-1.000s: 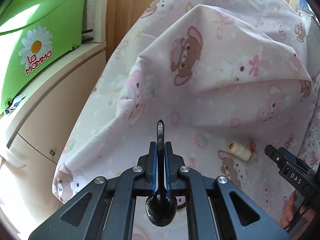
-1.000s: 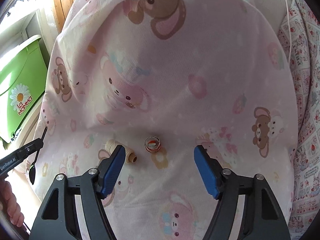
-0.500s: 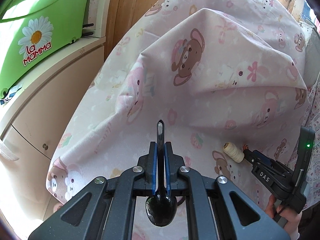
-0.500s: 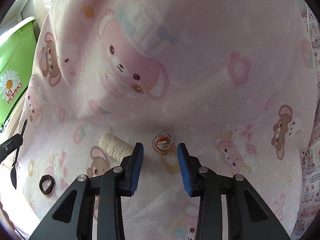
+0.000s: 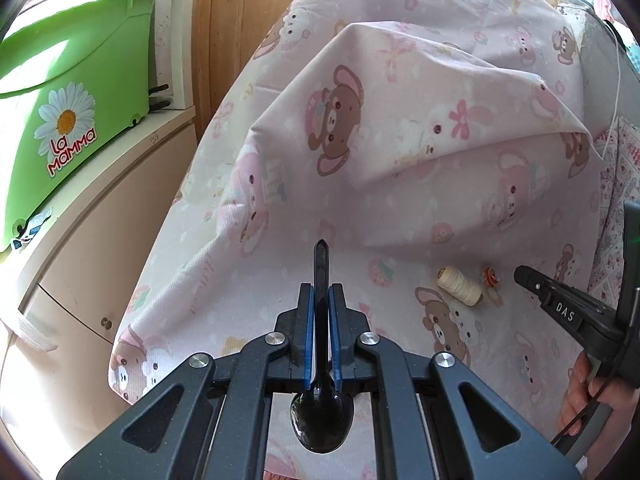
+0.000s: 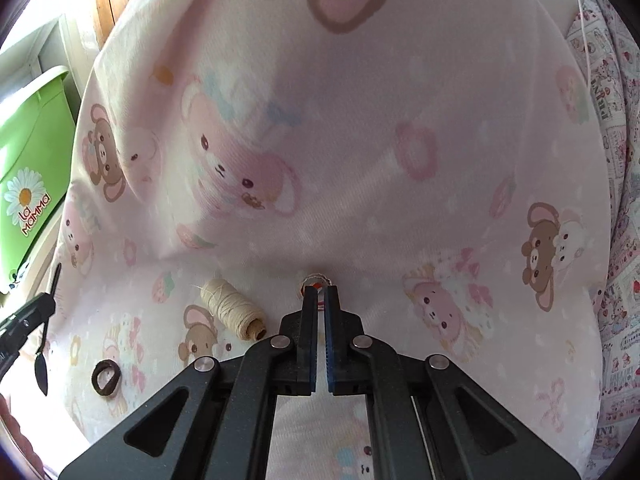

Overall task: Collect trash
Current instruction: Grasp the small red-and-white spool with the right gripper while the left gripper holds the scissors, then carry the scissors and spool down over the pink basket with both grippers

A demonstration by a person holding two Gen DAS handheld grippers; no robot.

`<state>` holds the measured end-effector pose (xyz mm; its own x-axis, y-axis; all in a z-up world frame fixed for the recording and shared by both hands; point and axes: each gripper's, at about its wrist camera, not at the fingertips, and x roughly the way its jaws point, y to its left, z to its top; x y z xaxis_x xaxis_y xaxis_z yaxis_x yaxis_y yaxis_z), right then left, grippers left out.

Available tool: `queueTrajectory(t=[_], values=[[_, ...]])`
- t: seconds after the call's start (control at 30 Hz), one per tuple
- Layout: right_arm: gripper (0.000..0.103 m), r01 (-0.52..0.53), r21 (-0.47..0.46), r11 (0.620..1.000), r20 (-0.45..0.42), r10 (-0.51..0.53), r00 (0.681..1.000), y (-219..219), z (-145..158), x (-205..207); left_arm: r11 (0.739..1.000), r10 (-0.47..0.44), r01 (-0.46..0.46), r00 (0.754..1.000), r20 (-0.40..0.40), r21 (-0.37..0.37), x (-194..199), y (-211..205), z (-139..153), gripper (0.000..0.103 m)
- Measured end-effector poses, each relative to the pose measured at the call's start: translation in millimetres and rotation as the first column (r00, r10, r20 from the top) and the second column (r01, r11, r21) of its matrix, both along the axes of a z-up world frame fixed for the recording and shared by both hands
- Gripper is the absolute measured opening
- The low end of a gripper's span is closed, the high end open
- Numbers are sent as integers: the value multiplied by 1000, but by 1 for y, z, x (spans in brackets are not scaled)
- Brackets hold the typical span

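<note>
My left gripper (image 5: pixel 321 294) is shut on a black plastic spoon (image 5: pixel 321 364), its bowl toward the camera and its handle pointing forward over the pink bear-print sheet (image 5: pixel 360 160). My right gripper (image 6: pixel 319 294) is shut on a small red and white wrapper (image 6: pixel 316 281) lying on the sheet. In the left wrist view the wrapper (image 5: pixel 490 276) lies just ahead of the right gripper's tip (image 5: pixel 524 274). In the right wrist view the left gripper with the spoon (image 6: pixel 42 364) shows at the far left.
A spool of cream thread (image 6: pixel 232 308) lies left of the wrapper; it also shows in the left wrist view (image 5: pixel 459 290). A dark hair tie (image 6: pixel 105 377) lies on the sheet. A green bin (image 5: pixel 60 120) stands on a cream cabinet (image 5: pixel 100 272) at the left.
My right gripper moved forward to the wrapper and its fingers closed from wide open onto it. My left gripper kept hold of the spoon and shifted only slightly.
</note>
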<state>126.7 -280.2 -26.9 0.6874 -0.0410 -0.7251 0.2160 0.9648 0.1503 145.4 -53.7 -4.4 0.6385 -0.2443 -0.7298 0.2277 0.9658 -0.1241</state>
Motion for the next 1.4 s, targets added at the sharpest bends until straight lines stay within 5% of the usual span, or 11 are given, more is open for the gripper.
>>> queueTrajectory(t=[0.2, 0.6, 0.8, 1.0, 1.4], values=[[4, -47, 104, 993, 87, 38, 995, -23, 23, -19, 999, -35, 33, 998, 49, 43, -16, -3, 8, 7], [4, -106, 115, 988, 118, 92, 989, -31, 42, -49, 999, -20, 19, 1000, 24, 50, -25, 8, 0, 7], [4, -137, 243, 960, 97, 117, 988, -47, 39, -60, 998, -35, 34, 999, 23, 55, -35, 8, 1, 7], [4, -163, 269, 949, 95, 142, 985, -46, 34, -63, 990, -66, 61, 997, 31, 126, -45, 3, -2, 7], [4, -223, 272, 936, 117, 198, 973, -26, 38, -83, 996, -52, 49, 998, 36, 81, -68, 24, 13, 7]])
